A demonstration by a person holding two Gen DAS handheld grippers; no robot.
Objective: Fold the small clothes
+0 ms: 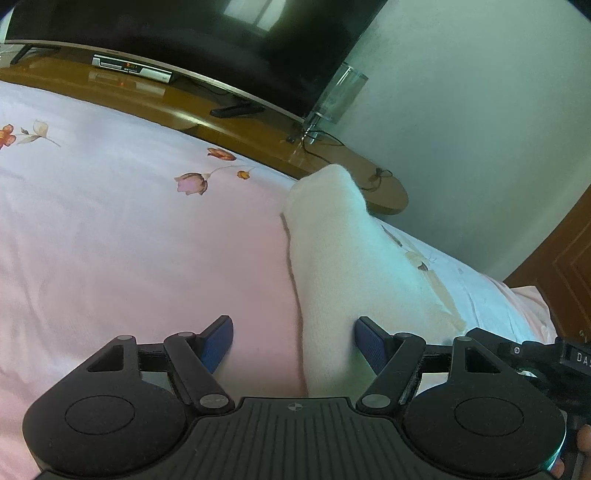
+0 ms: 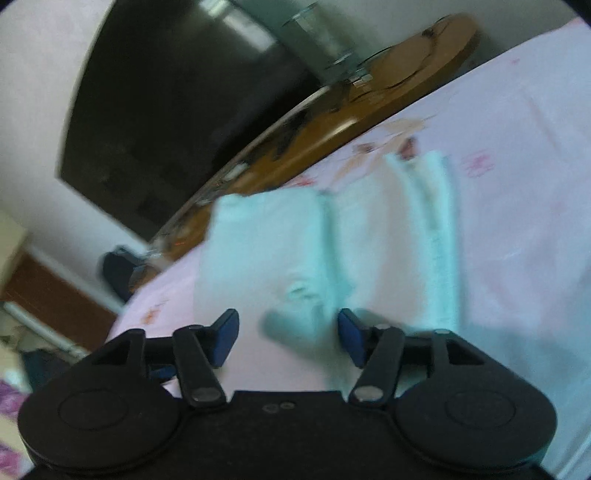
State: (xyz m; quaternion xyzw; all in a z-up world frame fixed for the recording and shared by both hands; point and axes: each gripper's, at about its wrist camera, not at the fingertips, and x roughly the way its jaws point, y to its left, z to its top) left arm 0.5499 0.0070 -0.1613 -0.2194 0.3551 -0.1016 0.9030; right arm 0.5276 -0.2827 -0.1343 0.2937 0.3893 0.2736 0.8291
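A small white garment [image 1: 332, 258] lies on the pink flowered bedsheet [image 1: 129, 229]. In the left wrist view it runs as a long white strip from between the fingers up toward the bed's far edge. My left gripper [image 1: 293, 341] is open, its blue pads either side of the strip's near end. In the blurred right wrist view the white garment [image 2: 295, 251] lies folded in several layers ahead. My right gripper [image 2: 288, 334] is open just above its near edge and holds nothing.
A wooden TV bench [image 1: 207, 107] runs along the bed's far side, with a large dark TV [image 1: 184, 33], a set-top box [image 1: 133, 68], a remote [image 1: 236, 110] and a clear stand with cables [image 1: 336, 96]. A wooden door [image 1: 561, 258] stands right.
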